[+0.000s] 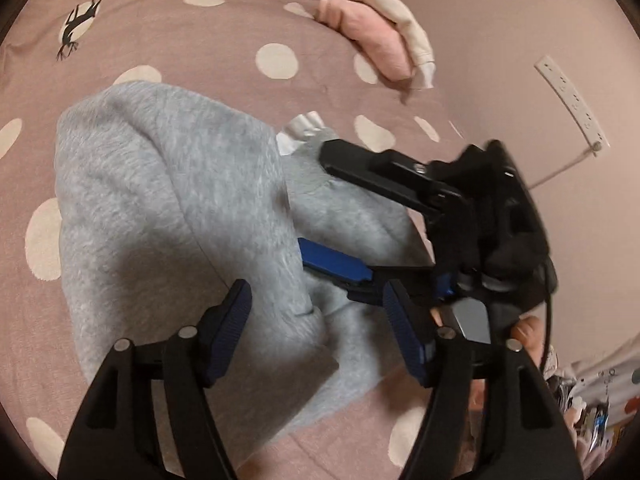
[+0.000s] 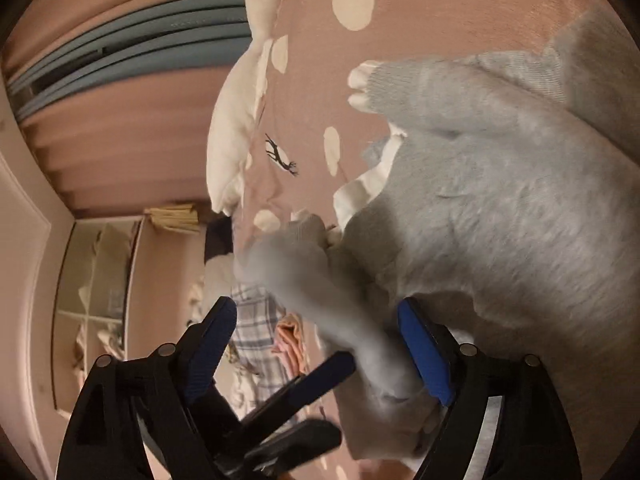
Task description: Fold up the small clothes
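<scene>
On bed (image 1: 224, 36): grey sweater (image 1: 160, 208) bunched. Left tongs (image 1: 320, 332) apart over hem; right tongs (image 2: 320, 344) apart around sleeve. Risk: thick fleece bunches, tongs catch several layers, fold skews.

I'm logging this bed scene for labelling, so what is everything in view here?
Grey garment: one, grey, bunched mid-bed.
Bedcover: one, pink with cream dots.
Pink cloth: one, pink, far edge.
Cream cloth: one, beside the pink one.
Plush goose: one, white, along the bed's edge.
Power strip: one, white, on wall.
Left tool: open, over garment.
Right tool: open, fabric between its fingers.
</scene>
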The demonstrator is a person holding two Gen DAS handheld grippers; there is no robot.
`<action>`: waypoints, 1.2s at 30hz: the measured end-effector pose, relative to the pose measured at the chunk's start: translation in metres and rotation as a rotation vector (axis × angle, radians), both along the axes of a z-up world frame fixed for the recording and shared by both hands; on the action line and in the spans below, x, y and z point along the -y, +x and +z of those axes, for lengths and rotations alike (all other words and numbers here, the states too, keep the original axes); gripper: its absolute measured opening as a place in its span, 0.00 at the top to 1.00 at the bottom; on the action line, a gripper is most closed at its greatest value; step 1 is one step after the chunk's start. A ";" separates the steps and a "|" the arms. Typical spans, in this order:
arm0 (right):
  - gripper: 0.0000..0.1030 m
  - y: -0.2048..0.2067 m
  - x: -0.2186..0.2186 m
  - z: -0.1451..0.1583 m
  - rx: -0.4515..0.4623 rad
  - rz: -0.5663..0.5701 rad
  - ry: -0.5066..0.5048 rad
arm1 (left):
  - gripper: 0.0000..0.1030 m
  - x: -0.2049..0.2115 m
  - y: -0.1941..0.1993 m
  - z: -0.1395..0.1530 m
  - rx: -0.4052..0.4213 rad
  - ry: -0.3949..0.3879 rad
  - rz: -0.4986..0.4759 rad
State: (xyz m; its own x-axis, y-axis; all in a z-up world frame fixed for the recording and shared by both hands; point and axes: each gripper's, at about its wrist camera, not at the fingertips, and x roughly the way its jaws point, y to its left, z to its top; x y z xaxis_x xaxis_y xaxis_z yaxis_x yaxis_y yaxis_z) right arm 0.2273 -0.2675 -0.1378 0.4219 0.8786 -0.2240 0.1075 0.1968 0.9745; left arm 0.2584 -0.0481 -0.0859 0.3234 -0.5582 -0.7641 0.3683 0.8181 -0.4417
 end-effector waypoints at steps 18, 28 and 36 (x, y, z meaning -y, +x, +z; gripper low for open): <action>0.31 0.001 -0.067 0.036 0.172 0.166 -0.491 | 0.25 -0.106 -0.053 -0.021 -0.035 -0.014 0.267; 0.79 0.017 -0.076 0.014 0.139 0.214 -0.516 | 0.25 -0.111 -0.056 -0.028 -0.064 -0.020 0.287; 0.87 0.004 -0.059 0.069 0.281 0.145 -0.423 | 0.25 -0.127 -0.066 -0.016 -0.054 -0.052 0.328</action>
